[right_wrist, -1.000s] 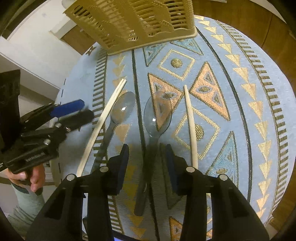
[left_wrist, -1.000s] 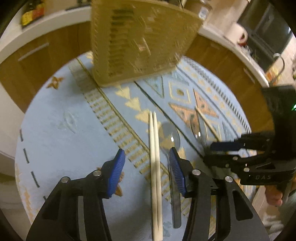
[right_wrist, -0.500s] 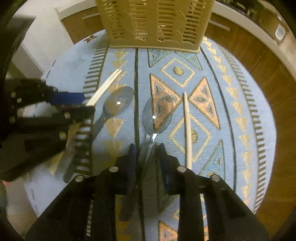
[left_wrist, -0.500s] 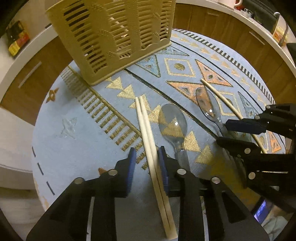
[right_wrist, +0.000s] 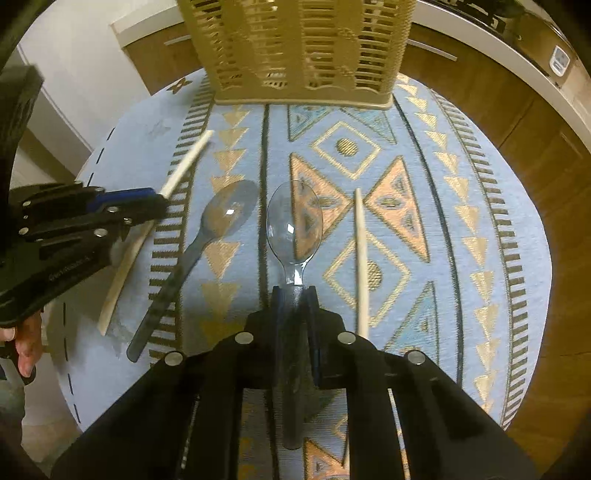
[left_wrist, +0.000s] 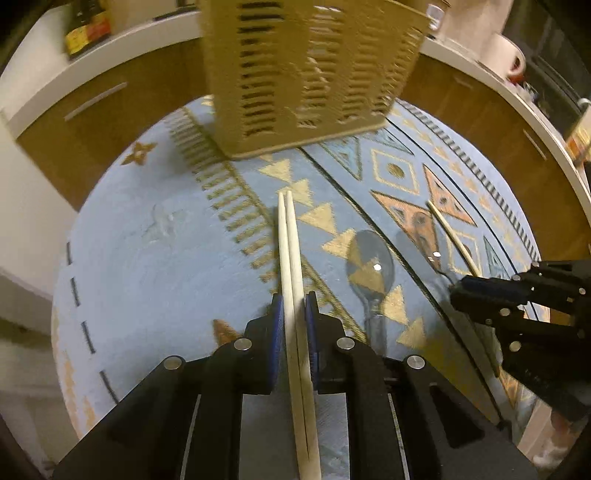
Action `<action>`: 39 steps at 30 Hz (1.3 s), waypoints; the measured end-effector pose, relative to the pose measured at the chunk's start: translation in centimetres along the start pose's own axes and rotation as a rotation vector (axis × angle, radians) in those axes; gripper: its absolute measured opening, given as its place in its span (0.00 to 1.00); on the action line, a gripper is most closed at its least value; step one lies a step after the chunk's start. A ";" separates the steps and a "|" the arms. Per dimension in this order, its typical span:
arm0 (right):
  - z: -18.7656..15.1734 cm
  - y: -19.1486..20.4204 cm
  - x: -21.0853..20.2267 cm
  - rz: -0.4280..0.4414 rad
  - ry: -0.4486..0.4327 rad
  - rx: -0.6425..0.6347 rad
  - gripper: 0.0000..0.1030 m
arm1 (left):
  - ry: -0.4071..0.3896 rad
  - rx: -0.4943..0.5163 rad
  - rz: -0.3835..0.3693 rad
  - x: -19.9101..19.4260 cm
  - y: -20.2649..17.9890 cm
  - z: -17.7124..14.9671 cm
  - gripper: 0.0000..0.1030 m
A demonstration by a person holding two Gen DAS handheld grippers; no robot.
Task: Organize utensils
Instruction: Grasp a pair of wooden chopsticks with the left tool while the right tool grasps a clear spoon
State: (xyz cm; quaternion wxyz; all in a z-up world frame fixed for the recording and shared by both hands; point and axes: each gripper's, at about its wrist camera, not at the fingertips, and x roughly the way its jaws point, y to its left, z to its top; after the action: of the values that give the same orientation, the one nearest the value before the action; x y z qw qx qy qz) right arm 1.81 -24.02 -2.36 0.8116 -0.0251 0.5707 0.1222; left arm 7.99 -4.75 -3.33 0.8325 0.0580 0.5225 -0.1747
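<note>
My left gripper [left_wrist: 294, 304] is shut on a pair of pale wooden chopsticks [left_wrist: 290, 251], which point toward the tan slotted utensil basket [left_wrist: 306, 74]. My right gripper [right_wrist: 294, 295] is shut on the handle of a clear plastic spoon [right_wrist: 294, 225], bowl forward toward the basket [right_wrist: 299, 48]. A second, smoky clear spoon [right_wrist: 221, 225] lies on the cloth between the grippers and also shows in the left wrist view [left_wrist: 369, 269]. A single chopstick [right_wrist: 361, 258] lies right of the held spoon. The left gripper [right_wrist: 159, 205] with its chopsticks [right_wrist: 184, 166] shows at left in the right wrist view.
The round table has a blue patterned cloth [right_wrist: 461, 229]. The basket stands at its far edge. Wooden cabinets with a white counter [left_wrist: 122, 40] ring the table. Bottles [left_wrist: 86, 26] and a mug [left_wrist: 511, 59] stand on the counter.
Both grippers have closed from open: the left on the chopstick pair, the right on the clear spoon's handle. The left gripper's chopsticks now point at the basket.
</note>
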 end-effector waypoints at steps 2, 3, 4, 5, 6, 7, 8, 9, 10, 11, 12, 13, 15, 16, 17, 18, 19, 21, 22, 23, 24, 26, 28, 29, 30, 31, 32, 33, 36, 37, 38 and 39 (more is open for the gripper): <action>0.1 -0.3 0.1 0.001 0.006 0.005 0.10 | -0.012 -0.014 0.011 -0.5 0.6 -0.1 0.10; 0.1 -0.4 0.1 0.000 0.010 0.007 0.10 | -0.020 -0.020 0.019 -0.7 0.8 -0.1 0.10; 0.0 -0.5 0.3 0.003 0.019 0.009 0.10 | -0.026 -0.021 0.031 -0.9 1.0 -0.2 0.10; 0.0 -0.6 0.4 0.013 0.029 0.015 0.10 | -0.026 -0.021 0.043 -0.8 1.2 -0.3 0.10; -0.1 -0.6 0.4 0.014 0.033 0.015 0.10 | -0.025 -0.022 0.048 -0.8 1.3 -0.3 0.10; 0.1 -0.6 0.3 0.017 0.043 0.012 0.10 | -0.017 -0.025 0.049 -0.7 1.5 -0.2 0.10; 0.1 -0.8 0.4 0.023 0.052 0.014 0.11 | -0.006 -0.027 0.046 -0.3 1.6 -0.1 0.10; 0.2 -1.0 0.4 0.031 0.061 0.019 0.11 | 0.001 -0.026 0.044 0.0 1.6 0.0 0.10; 0.2 -1.0 0.4 0.037 0.068 0.021 0.11 | 0.010 -0.022 0.042 0.1 1.5 -0.1 0.10; 0.4 -1.2 0.4 0.048 0.081 0.025 0.11 | 0.020 -0.011 0.042 0.2 1.5 -0.2 0.10; 0.6 -1.4 0.5 0.061 0.093 0.032 0.11 | 0.023 -0.003 0.041 0.3 1.6 -0.2 0.11; 0.9 -1.3 0.8 0.070 0.101 0.038 0.11 | 0.025 0.007 0.042 0.2 1.6 -0.3 0.11; 1.2 -1.7 0.9 0.091 0.124 0.050 0.11 | 0.046 0.020 0.027 0.5 1.5 0.0 0.12; 1.4 -1.8 1.0 0.100 0.139 0.055 0.12 | 0.061 0.030 0.015 0.5 1.5 0.1 0.12; 1.3 -2.0 0.9 0.106 0.147 0.060 0.13 | 0.077 0.045 0.005 0.5 1.5 0.3 0.12; 1.5 -2.1 1.0 0.114 0.161 0.066 0.14 | 0.088 0.053 -0.005 0.5 1.4 0.3 0.12; 1.7 -2.1 1.0 0.118 0.175 0.064 0.14 | 0.103 0.061 -0.022 0.5 1.5 0.4 0.14; 2.0 -2.2 1.1 0.123 0.190 0.066 0.15 | 0.133 0.067 -0.053 0.6 1.7 0.8 0.18; 2.1 -2.2 1.2 0.126 0.197 0.068 0.15 | 0.151 0.071 -0.069 0.7 1.8 1.1 0.20; 2.3 -2.3 1.2 0.129 0.204 0.069 0.15 | 0.162 0.075 -0.079 0.7 1.8 1.3 0.20; 2.4 -2.2 1.2 0.130 0.209 0.066 0.15 | 0.176 0.077 -0.086 0.8 2.0 1.6 0.20; 2.6 -2.1 1.3 0.126 0.217 0.054 0.16 | 0.211 0.088 -0.101 1.0 2.2 2.1 0.20; 2.8 -1.9 1.4 0.131 0.229 0.045 0.20 | 0.242 0.126 -0.100 1.2 2.0 2.4 0.20; 2.9 -1.8 1.4 0.131 0.236 0.040 0.21 | 0.252 0.139 -0.096 1.2 2.1 2.4 0.20; 3.1 -1.6 1.5 0.127 0.242 0.038 0.21 | 0.265 0.156 -0.090 1.3 1.9 2.4 0.20; 3.1 -1.6 1.5 0.124 0.247 0.039 0.21 | 0.278 0.174 -0.080 1.4 1.7 2.6 0.20; 3.1 -1.5 1.5 0.119 0.250 0.037 0.21 | 0.291 0.196 -0.068 1.5 1.4 2.7 0.20; 3.1 -1.4 1.5 0.111 0.251 0.029 0.21 | 0.298 0.210 -0.057 1.5 1.2 2.7 0.18; 3.2 -0.1 1.7 0.071 0.240 -0.012 0.10 | 0.292 0.260 0.006 1.5 0.3 2.5 0.12; 3.1 0.2 1.7 0.058 0.236 -0.031 0.10 | 0.282 0.265 0.017 1.5 0.0 2.3 0.12; 3.0 0.3 1.6 0.055 0.225 -0.036 0.10 | 0.263 0.271 0.031 1.3 -0.1 2.0 0.11; 3.0 0.9 1.8 0.056 0.218 -0.034 0.10 | 0.248 0.270 0.038 1.1 -0.3 1.8 0.11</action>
State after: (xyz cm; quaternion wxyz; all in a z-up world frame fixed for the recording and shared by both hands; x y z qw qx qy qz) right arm 4.94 -22.27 -2.89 0.7403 -0.0361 0.6541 0.1508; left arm 9.83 -5.74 -3.52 0.7495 0.2004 0.5918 -0.2190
